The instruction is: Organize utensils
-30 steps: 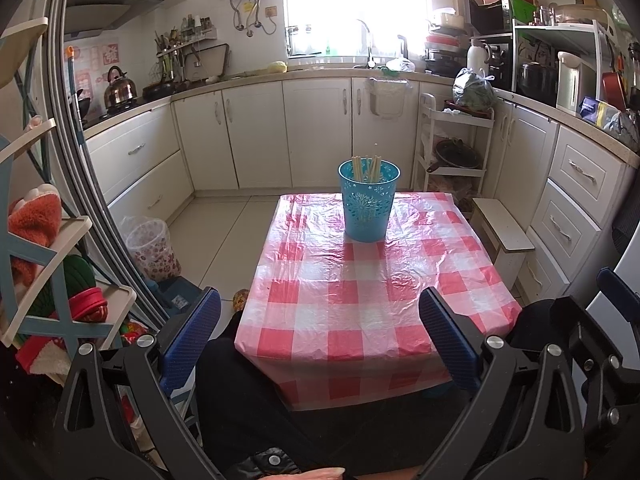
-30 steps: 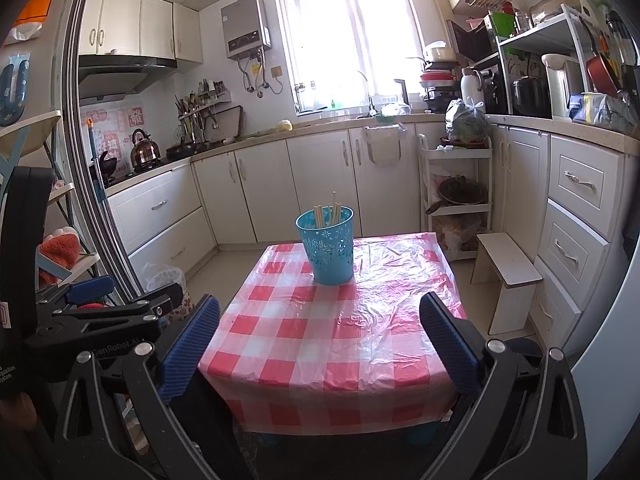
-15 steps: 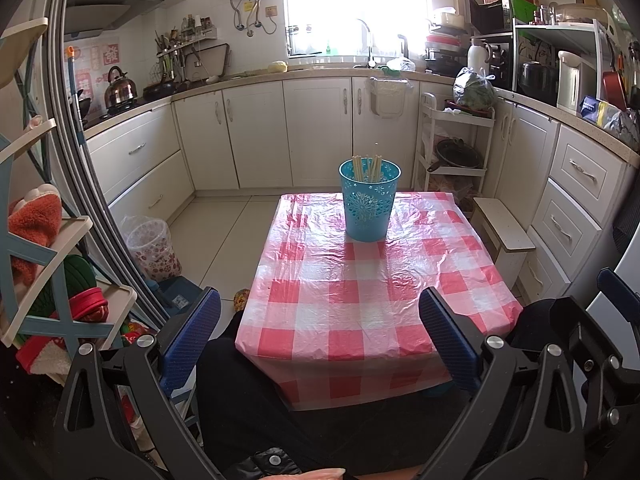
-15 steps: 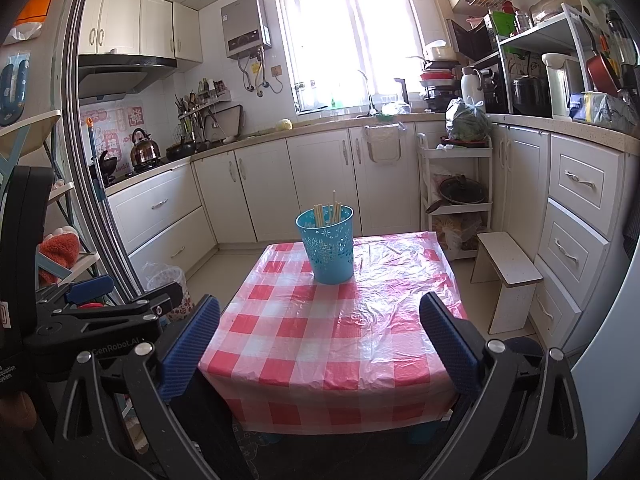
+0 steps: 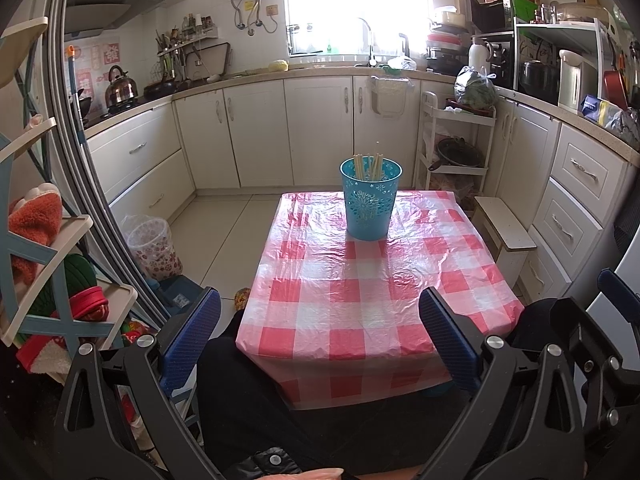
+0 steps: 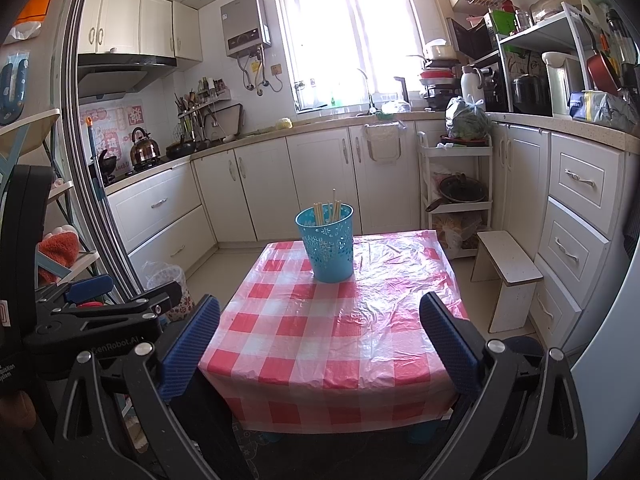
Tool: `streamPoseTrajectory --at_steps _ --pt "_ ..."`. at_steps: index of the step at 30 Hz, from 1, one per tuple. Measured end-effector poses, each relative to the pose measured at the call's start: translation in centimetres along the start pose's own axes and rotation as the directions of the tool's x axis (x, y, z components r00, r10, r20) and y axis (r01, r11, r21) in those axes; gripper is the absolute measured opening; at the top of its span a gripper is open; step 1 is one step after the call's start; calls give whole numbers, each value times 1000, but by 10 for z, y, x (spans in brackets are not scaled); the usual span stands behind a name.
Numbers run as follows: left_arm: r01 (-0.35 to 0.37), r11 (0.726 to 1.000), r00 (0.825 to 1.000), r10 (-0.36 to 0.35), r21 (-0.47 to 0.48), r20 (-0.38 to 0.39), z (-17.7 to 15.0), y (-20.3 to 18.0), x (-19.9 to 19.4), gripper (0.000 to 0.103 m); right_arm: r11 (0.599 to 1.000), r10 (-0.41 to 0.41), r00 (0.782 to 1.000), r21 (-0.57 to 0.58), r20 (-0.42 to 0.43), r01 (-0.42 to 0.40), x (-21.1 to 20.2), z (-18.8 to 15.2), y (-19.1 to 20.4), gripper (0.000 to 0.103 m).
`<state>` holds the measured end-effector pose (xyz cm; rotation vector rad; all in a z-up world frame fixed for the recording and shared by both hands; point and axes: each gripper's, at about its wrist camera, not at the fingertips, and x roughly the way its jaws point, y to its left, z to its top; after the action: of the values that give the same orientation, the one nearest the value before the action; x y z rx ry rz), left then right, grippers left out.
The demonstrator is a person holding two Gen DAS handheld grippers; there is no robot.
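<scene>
A: Where do your two grippers stand?

B: Your left gripper (image 5: 320, 334) hangs at the near edge of the table (image 5: 372, 288), its blue pads (image 5: 192, 334) spread wide with nothing between them. Your right gripper (image 6: 320, 336) sits the same way, fingers well apart and empty, a little higher and off to the right. In the right wrist view you can see the left gripper's black frame at 9 o'clock, beside the table's left side

A: And the utensils?

B: The chopsticks (image 5: 368, 166) stand upright in the blue cup (image 5: 370, 200), only their tips showing over the rim. From your left gripper the cup is at 12 o'clock, on the far half of the checked cloth (image 5: 360, 320). From your right gripper it lies at 12 o'clock too, a touch left of centre (image 6: 326, 246), with the sticks (image 6: 328, 212) leaning slightly against each other. The cup is well apart from both grippers

A: Anything else on the cloth?

B: Only the cup rests on it; the plastic cover shows wrinkles and glare. Your dark trouser leg (image 5: 240, 392) is at 6 o'clock below the left gripper, touching the table's hanging edge. A white stool (image 6: 508, 276) stands at 3 o'clock just beside the table, and a bin (image 5: 154, 246) with a plastic liner sits on the floor at 9 o'clock
</scene>
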<state>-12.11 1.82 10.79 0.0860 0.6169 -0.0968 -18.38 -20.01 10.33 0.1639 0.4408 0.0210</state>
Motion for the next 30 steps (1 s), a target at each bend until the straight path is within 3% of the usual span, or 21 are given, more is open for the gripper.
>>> streamPoseTrajectory --at_steps 30 --pt "0 1000 1000 0 -1 -3 1 1 -1 95 1000 0 1000 2 -8 0 2 -1 0 96"
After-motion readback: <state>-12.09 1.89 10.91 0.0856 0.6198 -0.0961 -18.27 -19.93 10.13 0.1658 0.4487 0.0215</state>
